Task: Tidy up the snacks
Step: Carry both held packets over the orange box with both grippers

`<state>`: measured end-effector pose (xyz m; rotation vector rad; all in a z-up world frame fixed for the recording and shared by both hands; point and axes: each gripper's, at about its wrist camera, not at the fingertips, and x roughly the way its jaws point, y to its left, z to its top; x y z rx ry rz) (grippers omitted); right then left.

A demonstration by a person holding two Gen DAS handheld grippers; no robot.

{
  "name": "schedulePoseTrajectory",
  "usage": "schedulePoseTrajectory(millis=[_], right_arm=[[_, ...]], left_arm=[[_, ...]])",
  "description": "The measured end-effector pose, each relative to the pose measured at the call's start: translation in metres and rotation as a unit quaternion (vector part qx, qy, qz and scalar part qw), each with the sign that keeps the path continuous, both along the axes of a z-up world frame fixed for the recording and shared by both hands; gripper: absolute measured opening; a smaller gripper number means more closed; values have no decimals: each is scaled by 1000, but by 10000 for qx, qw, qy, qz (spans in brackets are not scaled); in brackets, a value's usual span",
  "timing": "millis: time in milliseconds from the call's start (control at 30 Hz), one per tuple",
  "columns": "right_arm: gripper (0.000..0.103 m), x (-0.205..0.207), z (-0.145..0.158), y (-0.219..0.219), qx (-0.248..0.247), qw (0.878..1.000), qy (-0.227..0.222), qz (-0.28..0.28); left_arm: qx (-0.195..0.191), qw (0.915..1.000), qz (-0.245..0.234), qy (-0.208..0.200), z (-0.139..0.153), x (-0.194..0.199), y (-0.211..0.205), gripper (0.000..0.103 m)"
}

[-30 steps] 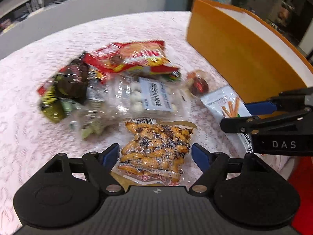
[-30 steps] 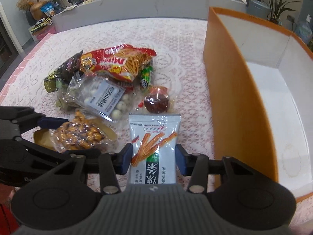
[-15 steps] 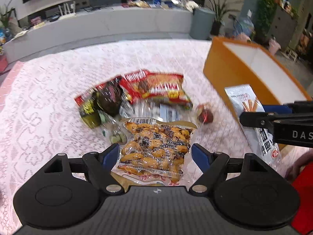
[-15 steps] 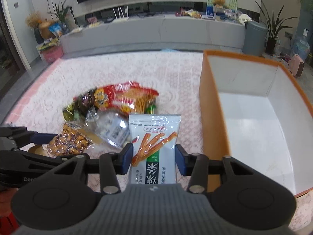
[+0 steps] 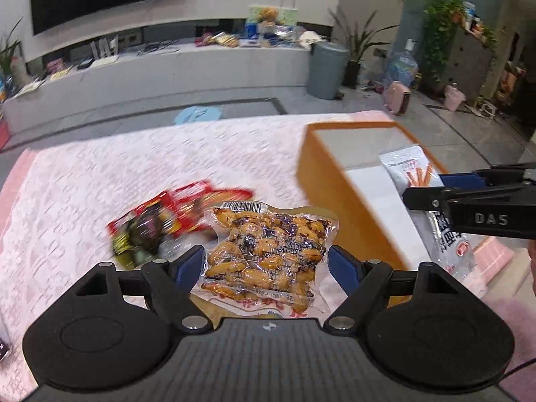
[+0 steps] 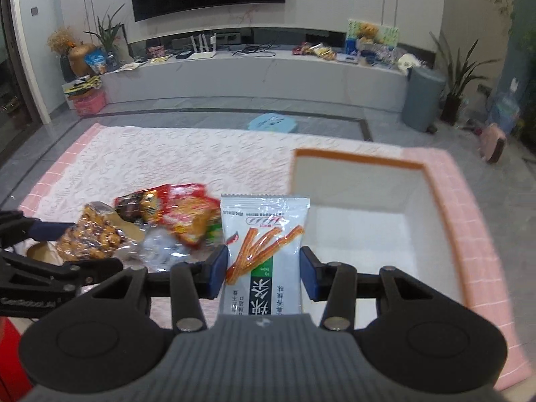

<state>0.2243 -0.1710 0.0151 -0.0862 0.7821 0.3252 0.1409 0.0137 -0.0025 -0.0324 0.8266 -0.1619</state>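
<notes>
1. The right gripper [image 6: 263, 273] is clenched on a white stick pack [image 6: 264, 248], blue pads pressing both long edges. The pack's long axis runs straight out along the fingers, top seam farthest from the camera.

2. The left gripper [image 5: 266, 266] holds a clear nut pack [image 5: 268, 251] up off the table. Its pads sit at the pack's two sides; whether they pinch the film or only its lower edge is caught, I cannot tell for certain, but the pack hangs in the grip and I judge it grasped.

3. The orange box [image 6: 355, 159], white inside, lies ahead and to the right of the right gripper. The stick pack's far end overlaps the box's near-left corner in the right view, so the right arm is the nearer one; a short carry forward and rightward should put the pack over the opening.

4. From the left gripper the box [image 5: 321, 201] lies to the right, its long axis running away from the camera. The nut pack is short of its orange wall and must cross it.

5. The left view shows the right gripper [image 5: 435, 189] side-on with the stick pack [image 5: 407, 165] above the box's interior. The right view alone shows the box's bare white floor.

6. The remaining snacks [image 6: 174, 211] lie heaped on the lace cloth [image 6: 187, 157], left of the box, blurred in both views.
</notes>
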Motion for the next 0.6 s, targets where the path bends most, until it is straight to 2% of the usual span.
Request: schedulePoseTrajectory(millis=[267, 400, 600], right_arm=[[45, 8, 11, -71, -364, 9989, 2, -281], [45, 21, 1, -104, -394, 9984, 199, -351], [45, 52, -22, -139, -282, 9965, 582, -522]], left_arm=[[142, 9975, -687, -90, 6, 33, -80, 92], [386, 9929, -1119, -67, -2, 54, -122, 92], [646, 9857, -1522, 319, -27, 85, -158, 92]])
